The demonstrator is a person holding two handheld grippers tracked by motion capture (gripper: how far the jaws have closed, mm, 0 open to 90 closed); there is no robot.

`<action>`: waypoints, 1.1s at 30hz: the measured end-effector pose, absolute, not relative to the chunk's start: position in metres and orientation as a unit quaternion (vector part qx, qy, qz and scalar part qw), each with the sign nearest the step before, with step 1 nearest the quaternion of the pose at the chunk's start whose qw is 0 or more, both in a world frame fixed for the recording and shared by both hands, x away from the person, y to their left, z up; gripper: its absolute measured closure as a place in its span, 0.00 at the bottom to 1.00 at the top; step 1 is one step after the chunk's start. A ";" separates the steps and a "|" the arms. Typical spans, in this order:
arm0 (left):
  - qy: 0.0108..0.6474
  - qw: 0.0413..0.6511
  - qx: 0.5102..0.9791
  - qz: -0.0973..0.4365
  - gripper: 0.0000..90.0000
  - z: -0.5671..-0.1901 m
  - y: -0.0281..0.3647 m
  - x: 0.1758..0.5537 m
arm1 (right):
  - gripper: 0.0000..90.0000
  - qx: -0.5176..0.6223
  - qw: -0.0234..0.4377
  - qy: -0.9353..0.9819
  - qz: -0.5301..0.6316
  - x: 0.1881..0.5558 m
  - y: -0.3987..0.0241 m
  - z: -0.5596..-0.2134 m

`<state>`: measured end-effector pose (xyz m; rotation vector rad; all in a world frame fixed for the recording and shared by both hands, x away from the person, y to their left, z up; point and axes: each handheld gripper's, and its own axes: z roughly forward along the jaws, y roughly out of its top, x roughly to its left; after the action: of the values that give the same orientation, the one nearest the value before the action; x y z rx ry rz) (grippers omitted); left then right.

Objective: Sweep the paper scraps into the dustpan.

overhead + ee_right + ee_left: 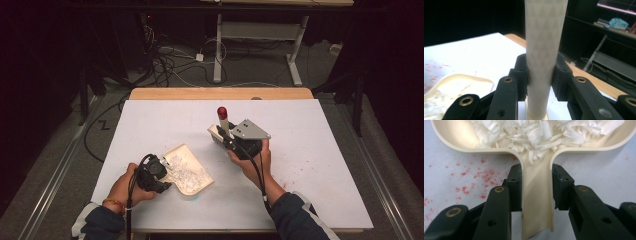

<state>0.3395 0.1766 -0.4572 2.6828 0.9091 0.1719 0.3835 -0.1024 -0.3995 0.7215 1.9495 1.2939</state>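
The left gripper (536,192) is closed on the handle (537,202) of a cream dustpan (454,143); both black pads press the handle's 2 side walls. The dustpan lies flat on the white table sheet (599,175), its scoop end pointing away from the gripper. White shredded scraps (541,132) fill the scoop, and a few lie in the neck where the handle begins. Red specks (474,175) mark the sheet just beside the handle.

In the high view the left gripper (159,176) sits at the dustpan's (186,152) near corner, held by the person's left hand (125,187).

The right gripper (540,77) is closed on the pale shaft (544,37) of a brush, 1 pad on each side, with the shaft standing upright between them. In the high view the right gripper (225,137) is near the dustpan, on its far right side and apart from it, carried by the right hand (252,162). The shaft's red tip (222,112) points up and away from the dustpan. A grey 3-cornered plate (249,130) tops this gripper. From the right gripper view the dustpan (461,80) lies low at the left.
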 end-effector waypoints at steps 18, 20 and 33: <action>0.319 0.158 0.932 0.063 0.70 -0.456 0.175 0.341 | 0.79 0.191 0.256 0.776 0.544 0.349 -0.031 -0.407; 0.317 0.158 0.933 0.063 0.70 -0.456 0.175 0.342 | 0.79 0.187 0.247 0.777 0.548 0.346 -0.031 -0.404; 0.320 0.158 0.932 0.062 0.70 -0.456 0.175 0.342 | 0.78 0.217 0.281 0.746 0.563 0.343 -0.080 -0.370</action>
<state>0.3423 0.1753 -0.4563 2.6667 0.9147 0.1770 0.3431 -0.0796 -0.3696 0.5803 1.9998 1.5079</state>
